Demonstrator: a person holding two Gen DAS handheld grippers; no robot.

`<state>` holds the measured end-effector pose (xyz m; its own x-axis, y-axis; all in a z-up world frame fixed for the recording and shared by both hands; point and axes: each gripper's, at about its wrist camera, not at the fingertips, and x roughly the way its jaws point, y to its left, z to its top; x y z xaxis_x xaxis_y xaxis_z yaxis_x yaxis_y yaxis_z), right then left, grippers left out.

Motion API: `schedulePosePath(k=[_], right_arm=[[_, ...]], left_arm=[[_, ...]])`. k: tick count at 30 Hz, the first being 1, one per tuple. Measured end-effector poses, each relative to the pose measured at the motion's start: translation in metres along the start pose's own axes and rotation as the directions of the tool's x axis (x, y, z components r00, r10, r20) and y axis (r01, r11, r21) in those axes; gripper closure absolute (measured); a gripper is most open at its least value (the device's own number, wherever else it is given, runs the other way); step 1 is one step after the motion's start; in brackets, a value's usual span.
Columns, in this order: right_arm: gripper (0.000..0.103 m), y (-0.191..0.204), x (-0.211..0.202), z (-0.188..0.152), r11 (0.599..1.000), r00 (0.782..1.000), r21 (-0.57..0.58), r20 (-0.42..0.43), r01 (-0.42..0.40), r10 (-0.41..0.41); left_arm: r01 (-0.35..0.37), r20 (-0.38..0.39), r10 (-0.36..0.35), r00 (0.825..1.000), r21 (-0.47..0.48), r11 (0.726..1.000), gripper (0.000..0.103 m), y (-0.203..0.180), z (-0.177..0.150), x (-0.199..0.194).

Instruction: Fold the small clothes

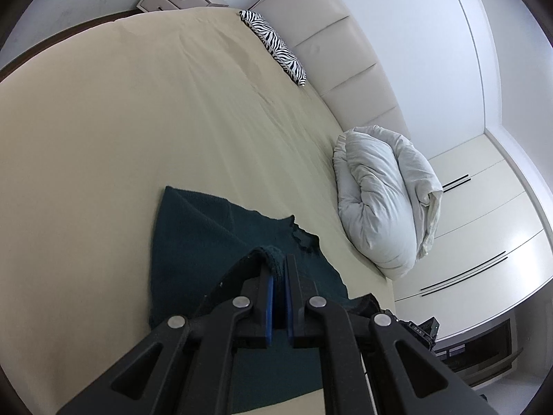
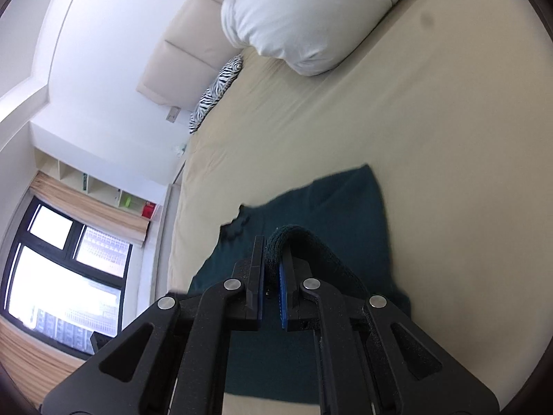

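- The left gripper is clamped on a raised edge of the dark teal knit garment.
- The right gripper likewise pinches a knit edge between its fingers.
- The rest of the garment lies on the bed just beyond both grippers.
- Judged: a fold is mid-way; next, carry both edges forward together and lay them aligned.
- A white duvet lies further off.
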<state>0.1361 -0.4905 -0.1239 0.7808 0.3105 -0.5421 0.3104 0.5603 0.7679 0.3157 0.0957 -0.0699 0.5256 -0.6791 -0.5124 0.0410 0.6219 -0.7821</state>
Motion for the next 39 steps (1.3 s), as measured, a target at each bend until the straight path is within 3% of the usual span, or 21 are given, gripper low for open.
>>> schedulePosePath(k=[11,14,15,16,17,19,24,28,31,35,39], right_arm=[[0.097,-0.027,0.111,0.044,0.993,0.994,0.035,-0.008,0.112,-0.112],[0.092,-0.038,0.128,0.047,0.988,0.988,0.039,-0.014,0.152,-0.151],[0.089,-0.040,0.134,0.048,0.985,0.986,0.034,-0.017,0.169,-0.168],[0.076,-0.041,0.139,0.050,0.982,0.983,0.027,-0.018,0.186,-0.185],[0.062,-0.043,0.139,0.049,0.981,0.981,0.024,-0.010,0.193,-0.193],[0.055,-0.044,0.134,0.048,0.980,0.979,0.018,0.034,0.198,-0.199],[0.055,-0.046,0.112,0.037,0.971,0.970,-0.030,0.061,0.238,-0.236],[0.055,-0.041,0.092,0.011,0.961,0.966,-0.104,0.060,0.255,-0.250],[0.055,-0.031,0.085,-0.012,0.940,0.959,-0.190,0.042,0.284,-0.281],[0.055,-0.019,0.080,-0.040,0.887,0.940,-0.320,0.035,0.333,-0.340],[0.055,-0.014,0.067,-0.074,0.818,0.908,-0.409,0.074,0.404,-0.412]], left_arm=[[-0.140,-0.033,0.139,0.990,-0.019,0.990,0.096,0.042,0.044,0.078],[-0.183,-0.070,0.181,0.981,-0.030,0.983,0.094,0.054,0.041,0.092],[-0.164,-0.068,0.161,0.985,-0.046,0.985,0.090,0.057,0.040,0.093],[-0.143,-0.058,0.140,0.988,-0.056,0.988,0.087,0.059,0.039,0.090],[-0.137,-0.045,0.134,0.990,-0.057,0.989,0.078,0.059,0.039,0.085],[-0.135,-0.022,0.134,0.991,-0.049,0.990,0.064,0.055,0.037,0.075],[-0.145,0.026,0.145,0.989,-0.006,0.989,0.052,0.044,0.028,0.048],[-0.161,0.070,0.162,0.984,-0.023,0.987,0.050,0.054,0.019,0.024],[-0.215,0.039,0.214,0.976,0.025,0.976,0.050,0.056,0.000,0.024],[-0.279,0.005,0.281,0.960,0.127,0.952,0.050,0.051,-0.041,0.025],[-0.334,0.031,0.335,0.942,0.208,0.920,0.050,0.042,-0.072,0.024]])
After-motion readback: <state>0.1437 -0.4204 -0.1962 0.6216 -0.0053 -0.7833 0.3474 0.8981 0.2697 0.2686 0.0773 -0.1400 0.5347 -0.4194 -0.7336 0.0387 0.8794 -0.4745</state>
